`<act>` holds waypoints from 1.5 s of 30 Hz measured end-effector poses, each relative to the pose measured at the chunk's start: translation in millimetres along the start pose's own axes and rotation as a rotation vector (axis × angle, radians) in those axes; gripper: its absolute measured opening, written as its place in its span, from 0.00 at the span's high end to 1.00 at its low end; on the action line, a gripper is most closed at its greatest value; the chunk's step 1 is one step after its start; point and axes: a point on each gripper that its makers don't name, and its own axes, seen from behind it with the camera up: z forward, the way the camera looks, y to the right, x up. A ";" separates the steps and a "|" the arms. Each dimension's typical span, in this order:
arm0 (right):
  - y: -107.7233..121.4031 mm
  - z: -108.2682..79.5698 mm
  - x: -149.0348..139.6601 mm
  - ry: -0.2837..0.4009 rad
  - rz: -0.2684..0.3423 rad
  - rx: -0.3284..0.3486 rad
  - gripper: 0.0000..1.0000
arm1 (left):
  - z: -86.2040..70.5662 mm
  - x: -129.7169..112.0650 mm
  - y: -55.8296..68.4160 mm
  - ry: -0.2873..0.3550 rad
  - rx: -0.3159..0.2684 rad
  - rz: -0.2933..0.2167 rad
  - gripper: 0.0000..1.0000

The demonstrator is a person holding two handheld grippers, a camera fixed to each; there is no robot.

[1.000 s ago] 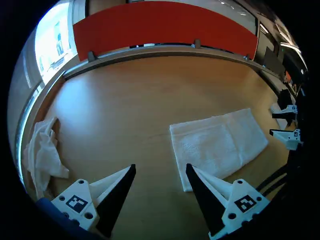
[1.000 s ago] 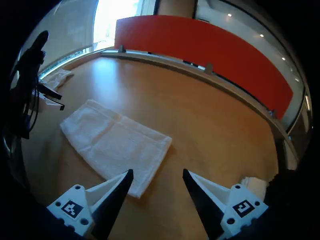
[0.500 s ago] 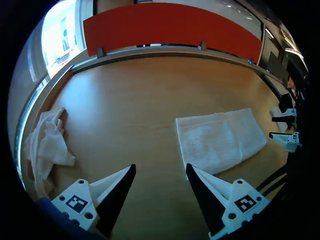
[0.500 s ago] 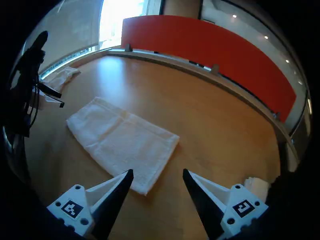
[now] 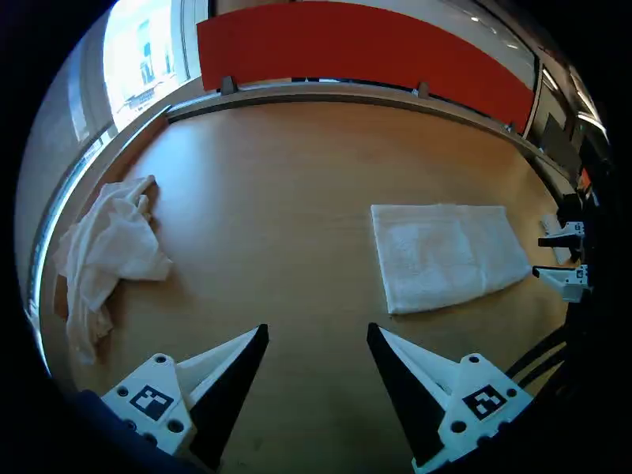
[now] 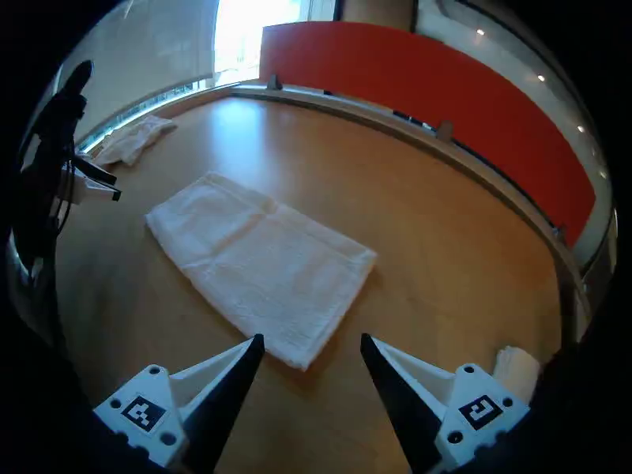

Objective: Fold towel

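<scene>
A wooden table (image 5: pixel 268 189) at the close of a folding job, or near it. In the left gripper view a crumpled white cloth (image 5: pixel 110 245) lies loose at 9 o'clock near the table's edge, untouched and well apart from the work. At 6 o'clock the left gripper (image 5: pixel 316 326) hangs above bare wood, its fingers spread wide and holding nothing. At 3 o'clock the towel (image 5: pixel 446 254) lies flat as a tidy rectangle with straight edges and square corners. Just beyond its far end, the right gripper (image 5: pixel 537 256) is also spread wide and empty.

In the right gripper view the left gripper shows at 9 o'clock, near the towel's far end and clear of it. The towel fills the centre, lying on a slant from 10 o'clock down to 5 o'clock, its near corner just ahead of the right gripper's open fingers at 6 o'clock. A small white bundle (image 6: pixel 517 367) sits at 4 o'clock by the table's edge.

The towel's thick edges suggest it is already doubled over at least once. With neither tool on the cloth, what is left looks like one more fold at most, or nothing.
</scene>
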 end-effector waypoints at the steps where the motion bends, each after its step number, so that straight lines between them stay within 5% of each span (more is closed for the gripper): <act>1: -0.1 0.3 -0.1 -0.001 -0.003 0.002 0.06 | -1.5 -2.0 -1.5 -0.001 0.003 -0.002 0.07; 8: -0.9 2.9 -3.1 -0.015 -0.016 0.024 0.10 | -9.6 -13.0 -8.5 -0.009 0.015 -0.020 0.07; 20: -10.6 8.5 -25.8 -0.093 -0.030 0.115 0.43 | -17.7 -31.5 -15.5 -0.028 0.028 -0.042 0.07; 37: -8.1 11.5 -29.6 -0.110 -0.052 0.122 0.90 | -18.9 -37.7 -20.9 -0.037 0.035 -0.044 0.07; 45: -8.0 9.4 -22.7 -0.095 -0.067 0.114 0.96 | -20.1 -39.2 -21.5 -0.038 0.036 -0.044 0.07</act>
